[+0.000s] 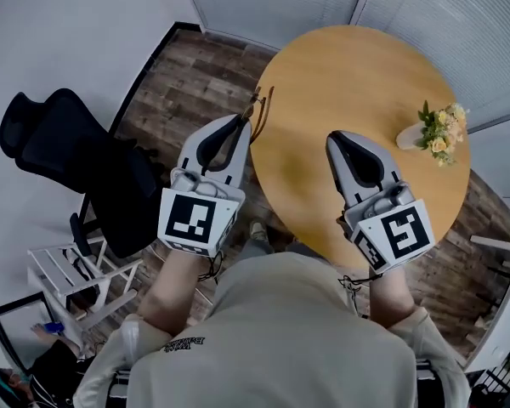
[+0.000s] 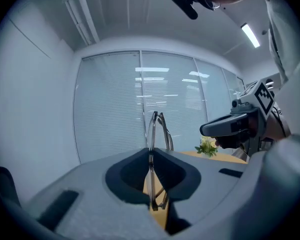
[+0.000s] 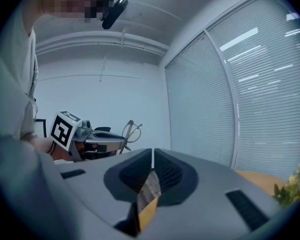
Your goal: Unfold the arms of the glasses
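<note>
Left claw (image 1: 240, 126) grasping glasses (image 1: 261, 109), right claw (image 1: 334, 139) clenched empty, near round table (image 1: 340, 83)

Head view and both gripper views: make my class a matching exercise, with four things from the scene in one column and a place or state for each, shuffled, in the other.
Things:
1. glasses
2. right tool
3. flowers
4. black chair

Places or states:
A. on the floor, left of the round table
B. jaws together, nothing between them
C. on the round table, near its right edge
D. clamped in the left tool

Pairs: 1-D, 2-B, 3-C, 4-A.
</note>
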Motion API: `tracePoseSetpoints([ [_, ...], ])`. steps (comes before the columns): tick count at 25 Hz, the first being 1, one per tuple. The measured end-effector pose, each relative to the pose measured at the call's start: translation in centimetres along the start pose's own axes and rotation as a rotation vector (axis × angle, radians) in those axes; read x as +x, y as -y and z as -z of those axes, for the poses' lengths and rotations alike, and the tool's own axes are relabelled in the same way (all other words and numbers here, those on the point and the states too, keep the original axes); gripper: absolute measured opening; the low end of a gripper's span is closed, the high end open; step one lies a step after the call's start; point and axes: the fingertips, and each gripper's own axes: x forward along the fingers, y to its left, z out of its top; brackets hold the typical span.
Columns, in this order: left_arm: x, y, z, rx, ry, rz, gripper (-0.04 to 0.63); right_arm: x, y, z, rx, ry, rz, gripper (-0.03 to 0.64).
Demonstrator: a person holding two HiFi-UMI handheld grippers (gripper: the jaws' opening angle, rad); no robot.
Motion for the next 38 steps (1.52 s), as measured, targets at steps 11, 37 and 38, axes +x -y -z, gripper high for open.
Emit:
tracePoseSetpoints([
  [11, -3.8, -0.1, -0.3, -0.151, 0.070, -0.037, 0.041, -0.6, -0.8, -0.6, -0.014, 0.011, -0.032, 0.035],
  [37, -4.6, 5.0, -0.8, -0.035, 0.015, 0.050, 0.041, -1.4, -3.3, -5.7, 0.071, 0.103, -0.192, 0.038],
  [38, -4.6, 5.2, -0.7, -0.022, 0.013, 0.056, 0.041, -1.3, -3.5, -6.1, 0.073, 0.110, -0.207, 0.038],
])
